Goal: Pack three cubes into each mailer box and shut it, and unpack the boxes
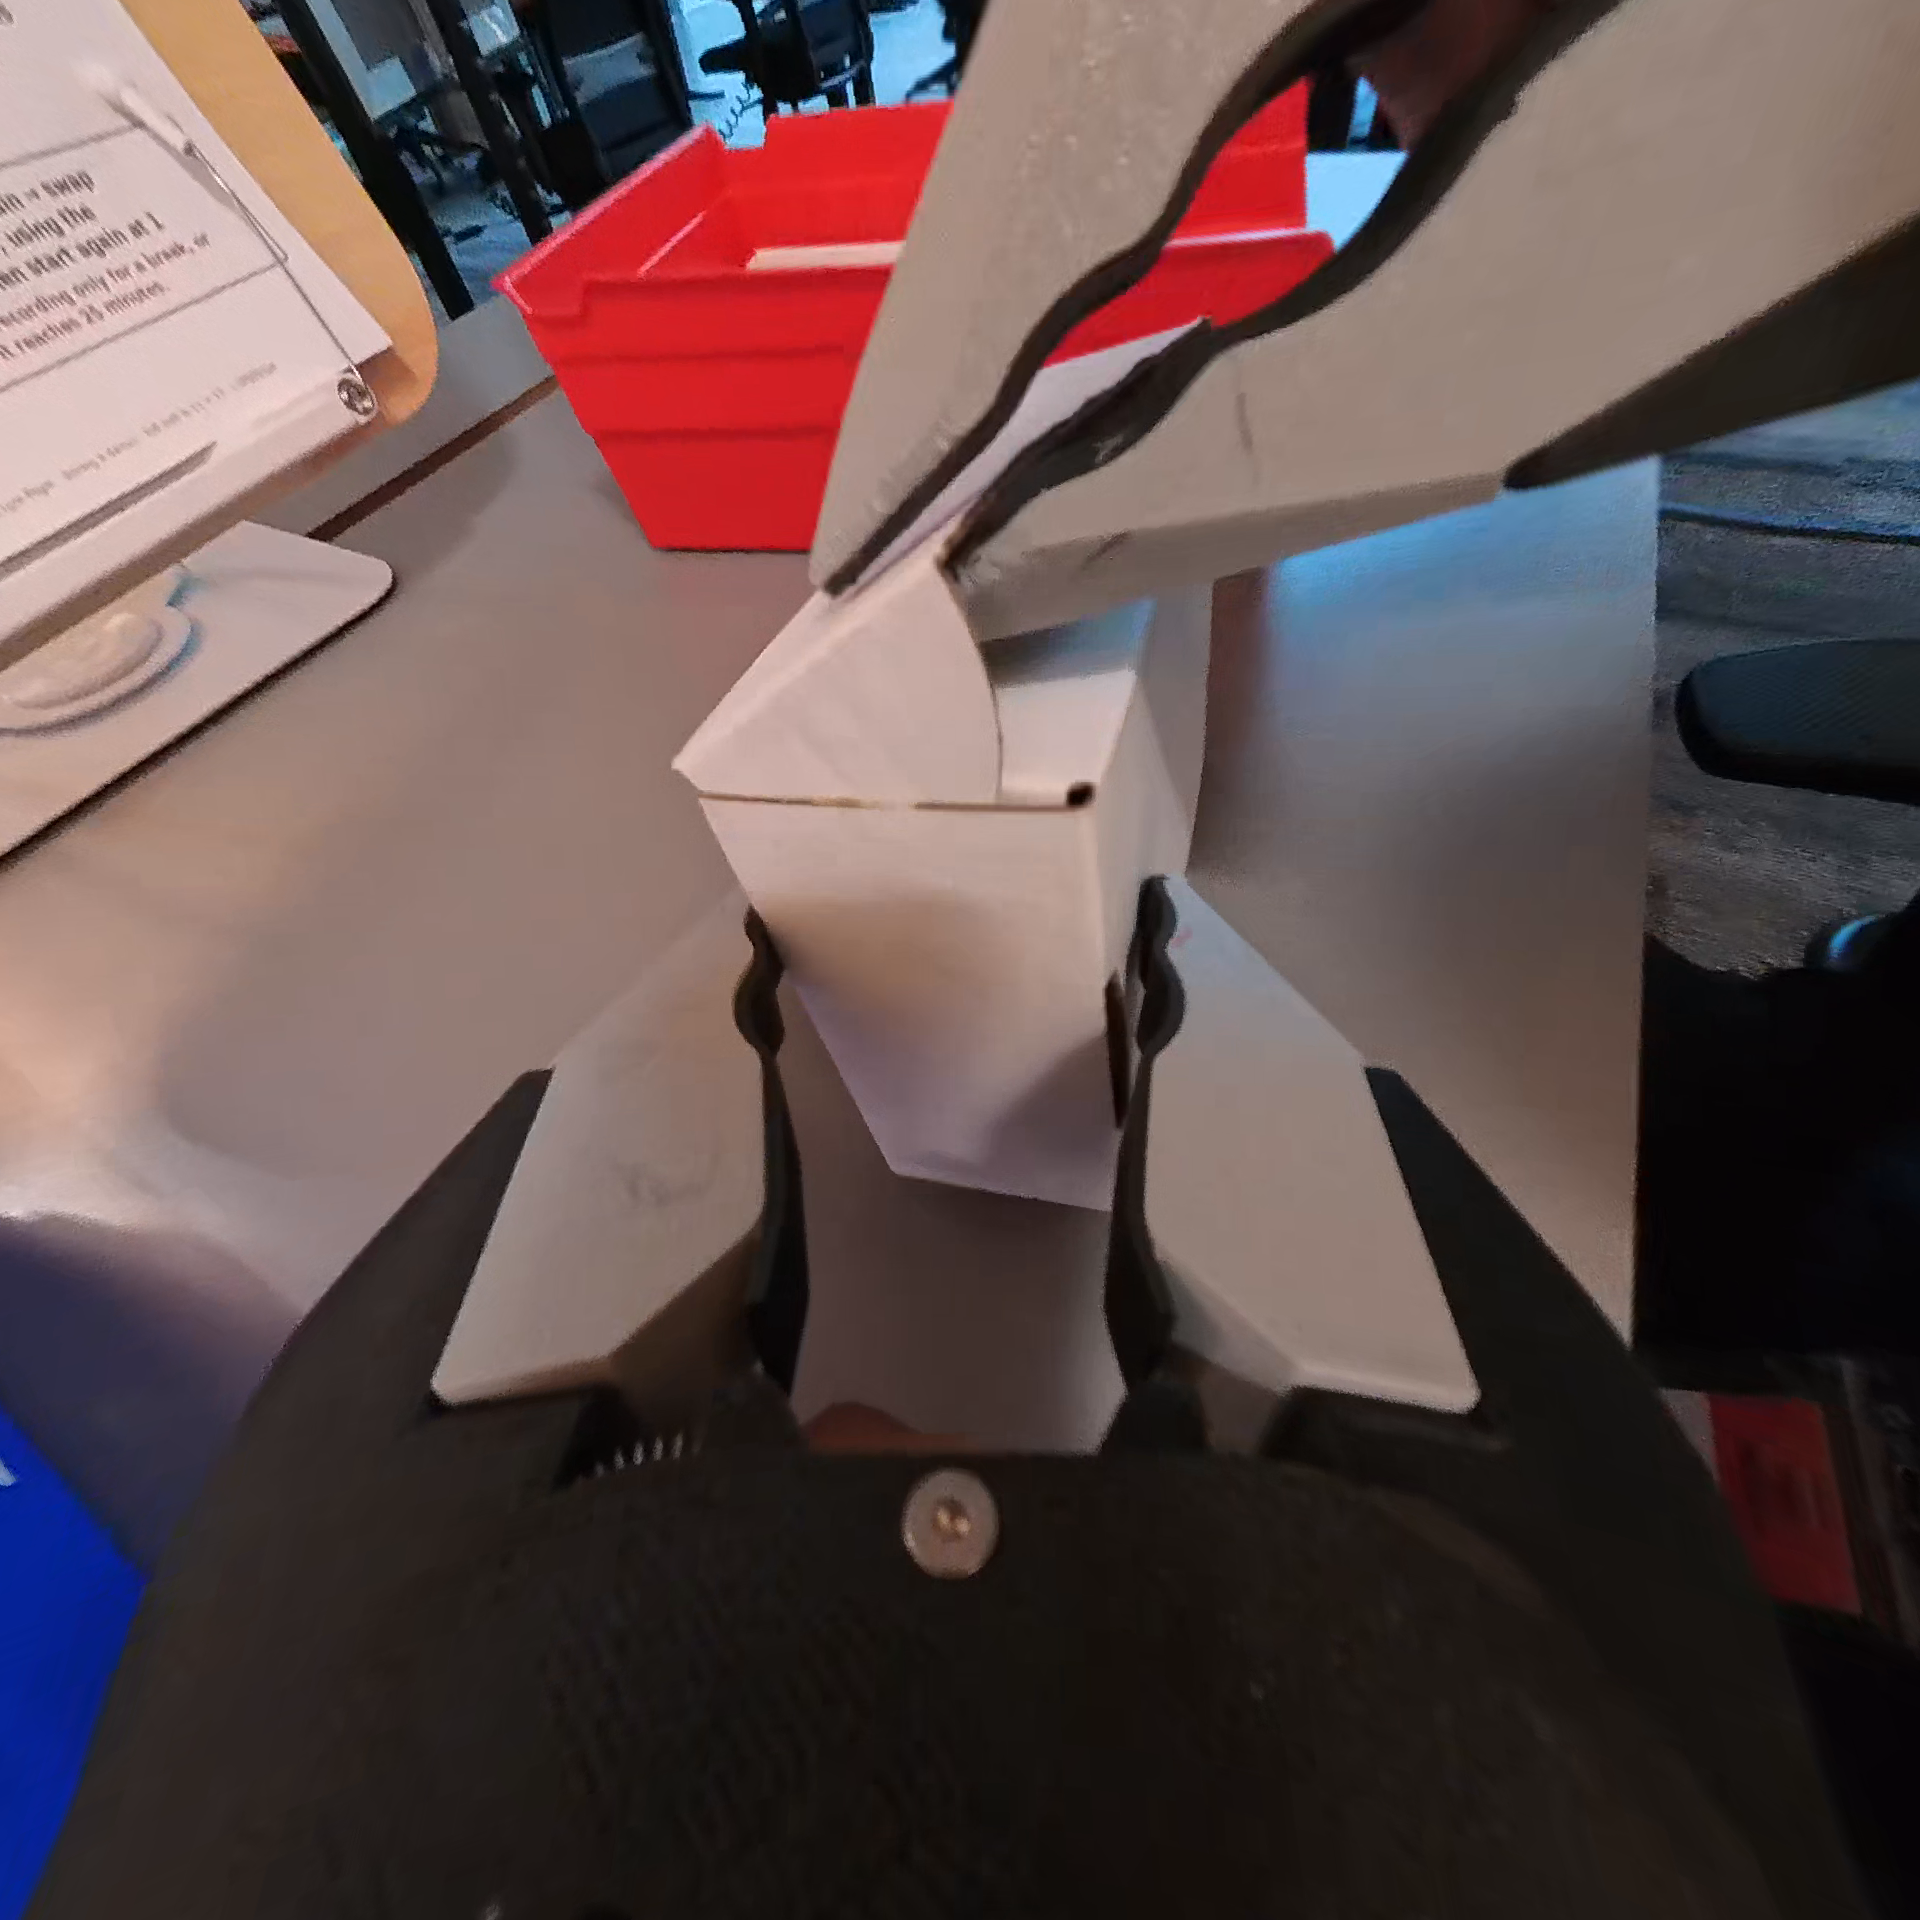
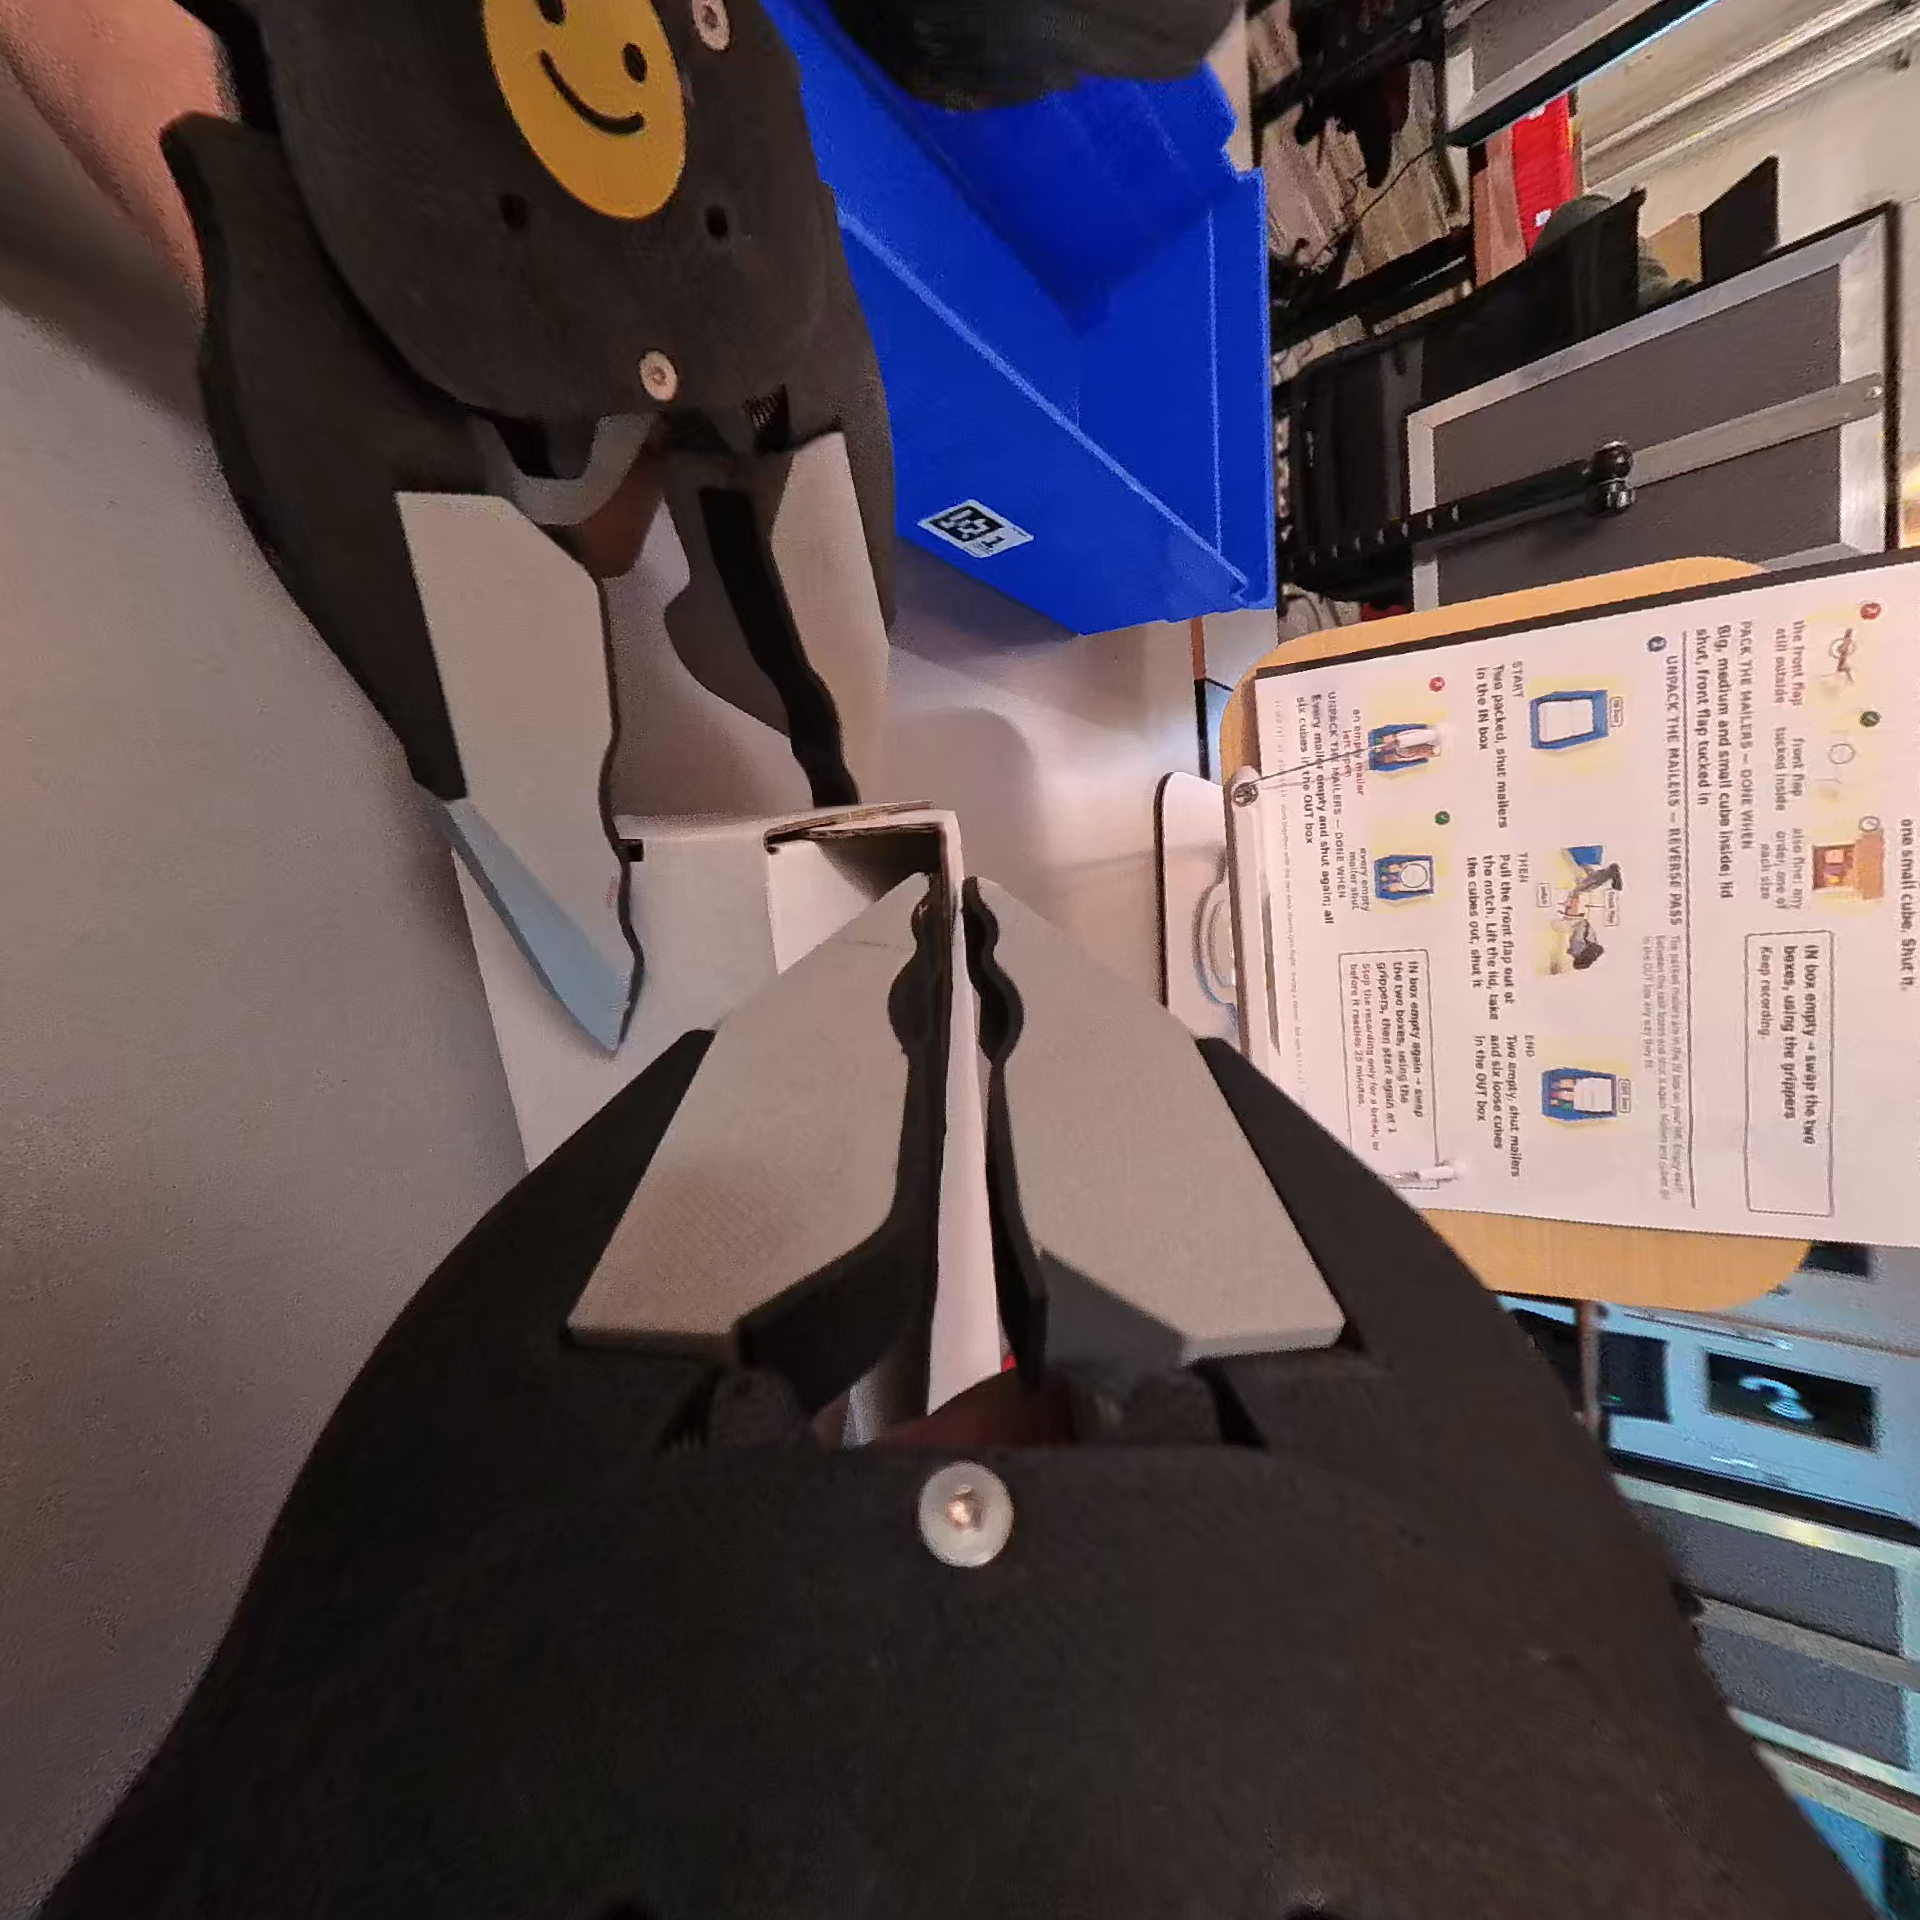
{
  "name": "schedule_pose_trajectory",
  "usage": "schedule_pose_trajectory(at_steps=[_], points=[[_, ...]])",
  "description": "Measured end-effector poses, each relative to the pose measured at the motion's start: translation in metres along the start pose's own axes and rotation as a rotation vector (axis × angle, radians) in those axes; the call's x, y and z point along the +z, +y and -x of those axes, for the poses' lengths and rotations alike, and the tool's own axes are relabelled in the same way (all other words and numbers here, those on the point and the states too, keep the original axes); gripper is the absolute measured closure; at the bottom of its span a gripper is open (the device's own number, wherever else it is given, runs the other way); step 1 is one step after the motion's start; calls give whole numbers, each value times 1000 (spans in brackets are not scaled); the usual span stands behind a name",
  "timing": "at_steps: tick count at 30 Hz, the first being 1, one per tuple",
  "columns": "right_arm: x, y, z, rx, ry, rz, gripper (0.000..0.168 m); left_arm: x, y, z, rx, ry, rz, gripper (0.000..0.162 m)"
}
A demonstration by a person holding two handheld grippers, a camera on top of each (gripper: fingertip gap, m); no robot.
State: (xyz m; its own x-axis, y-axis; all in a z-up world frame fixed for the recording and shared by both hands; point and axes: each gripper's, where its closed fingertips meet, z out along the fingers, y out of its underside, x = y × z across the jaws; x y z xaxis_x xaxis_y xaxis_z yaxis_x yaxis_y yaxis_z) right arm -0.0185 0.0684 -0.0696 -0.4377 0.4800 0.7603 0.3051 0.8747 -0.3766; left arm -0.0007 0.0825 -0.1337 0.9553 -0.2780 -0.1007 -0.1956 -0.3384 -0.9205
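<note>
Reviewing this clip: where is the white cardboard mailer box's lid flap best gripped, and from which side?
Grip the thin free edge of the lid flap from above, as the right hand-held gripper does, while the left hand-held gripper clamps the white cardboard mailer box by its side walls.

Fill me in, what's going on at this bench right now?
A person is working a white mailer box with two handheld claws over a grey table. The left claw clamps the box body by its sides. The right claw pinches the box's flap, which is bent up from the box. A red bin and a blue bin sit nearby. No cubes are visible.
</note>
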Motion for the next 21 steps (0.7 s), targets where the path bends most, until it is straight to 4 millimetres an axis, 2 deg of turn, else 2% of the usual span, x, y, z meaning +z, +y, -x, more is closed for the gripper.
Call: schedule_pose_trajectory(at_steps=[5, 7, 8, 9, 10, 12, 15, 16, 17, 18, 21], points=[[-2, -5, -6, 91, -48, -48, 166, -7, -1, 0, 57, 1, -4, 94], [-4, 0, -26, 156, 9, -39, 168, -7, 8, -13, 229, 23, 36, 95], [-6, 7, -46, 178, 95, -30, 168, -6, 11, -25, 292, 47, 56, 95], [-9, 17, -64, 170, 166, -14, 168, -5, 10, -30, 324, 46, 59, 95], [-11, 25, -71, 176, 177, 0, 168, -3, 11, -30, 321, 33, 81, 95], [-23, 30, -77, 252, 172, -43, 168, 1, 10, -24, 264, 9, 88, 95], [-61, 32, -90, 355, 235, -143, 168, 2, 10, -21, 233, 5, 60, 95], [-72, 31, -86, 383, 212, -180, 168, 2, 10, -20, 227, 7, 60, 96], [-81, 30, -75, 408, 150, -214, 168, 2, 10, -20, 231, 8, 58, 96], [-87, 30, -59, 426, 59, -235, 161, 2, 10, -20, 244, 6, 54, 95], [-91, 37, -18, 448, -99, -219, 145, 1, 9, -17, 295, -19, 32, 95]])
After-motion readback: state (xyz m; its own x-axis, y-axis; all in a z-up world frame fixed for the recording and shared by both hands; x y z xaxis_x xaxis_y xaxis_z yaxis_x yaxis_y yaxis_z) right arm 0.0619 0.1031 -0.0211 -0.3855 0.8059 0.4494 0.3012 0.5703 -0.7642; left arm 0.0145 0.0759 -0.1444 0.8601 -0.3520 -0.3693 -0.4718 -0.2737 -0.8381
